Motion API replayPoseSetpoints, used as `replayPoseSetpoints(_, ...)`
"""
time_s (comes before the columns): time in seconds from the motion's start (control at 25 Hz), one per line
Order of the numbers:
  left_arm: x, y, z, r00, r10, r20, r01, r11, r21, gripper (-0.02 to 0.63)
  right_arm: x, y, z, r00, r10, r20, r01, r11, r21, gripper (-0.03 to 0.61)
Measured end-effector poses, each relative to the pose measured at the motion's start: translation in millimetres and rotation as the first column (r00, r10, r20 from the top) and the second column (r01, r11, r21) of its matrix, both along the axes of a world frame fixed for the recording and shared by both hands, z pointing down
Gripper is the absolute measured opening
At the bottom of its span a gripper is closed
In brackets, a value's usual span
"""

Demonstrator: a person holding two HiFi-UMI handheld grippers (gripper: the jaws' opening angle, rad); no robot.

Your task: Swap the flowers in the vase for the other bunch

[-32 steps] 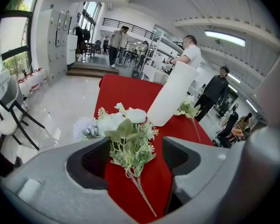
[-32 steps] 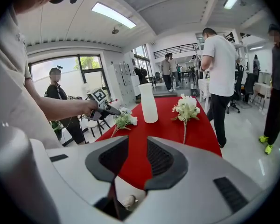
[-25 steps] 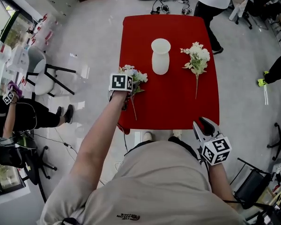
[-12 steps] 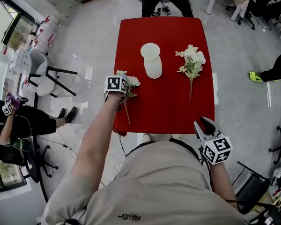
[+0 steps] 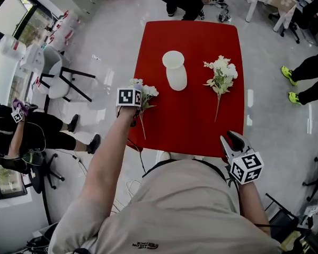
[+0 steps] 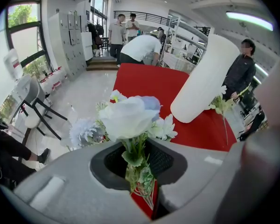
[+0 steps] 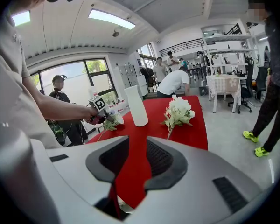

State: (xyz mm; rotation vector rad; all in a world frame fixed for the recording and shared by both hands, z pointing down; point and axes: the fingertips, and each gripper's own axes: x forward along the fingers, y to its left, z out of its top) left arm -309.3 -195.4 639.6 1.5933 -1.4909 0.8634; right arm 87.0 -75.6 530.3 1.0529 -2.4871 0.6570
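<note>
Left gripper point(image 6: 139, 158) jaws just closing, now narrow and pinching the stems of the pale blue bunch point(image 5: 144, 92) at the red table's point(image 5: 193, 128) left edge, near the white vase point(image 5: 175, 71), right gripper point(image 5: 231, 142) wide apart, empty.

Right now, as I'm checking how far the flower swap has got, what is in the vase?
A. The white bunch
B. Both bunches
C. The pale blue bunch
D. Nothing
D: in the head view the vase shows an open, empty mouth. The white bunch lies on the red table to its right, and the pale blue bunch is outside it, to its left.
</note>
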Motion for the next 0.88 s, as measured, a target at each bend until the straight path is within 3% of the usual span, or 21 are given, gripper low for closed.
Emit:
replayPoseSetpoints(0.24,-8,4,-41,0.998,-0.055,0.017,0.053,0.993,0.106,0.094,-5,-18,2,0.997,-0.082,0.015,0.082,0.997,0.010,0.123)
replayPoseSetpoints(0.44,-4,-2,-96,0.996,-0.073,0.041,0.061,0.967,0.249,0.092,-3,-28,7,0.991,-0.130,0.013,0.130,0.992,0.008,0.123)
replayPoseSetpoints(0.72,13,-11,-191,0.994,-0.072,0.082,0.028,0.896,0.444,0.092,3,-36,9,0.984,-0.179,0.009,0.179,0.984,0.009,0.123)
replayPoseSetpoints(0.88,27,-15,-258,0.992,-0.058,0.116,-0.017,0.830,0.557,0.091,9,-37,8,0.983,-0.185,0.014,0.184,0.983,0.015,0.123)
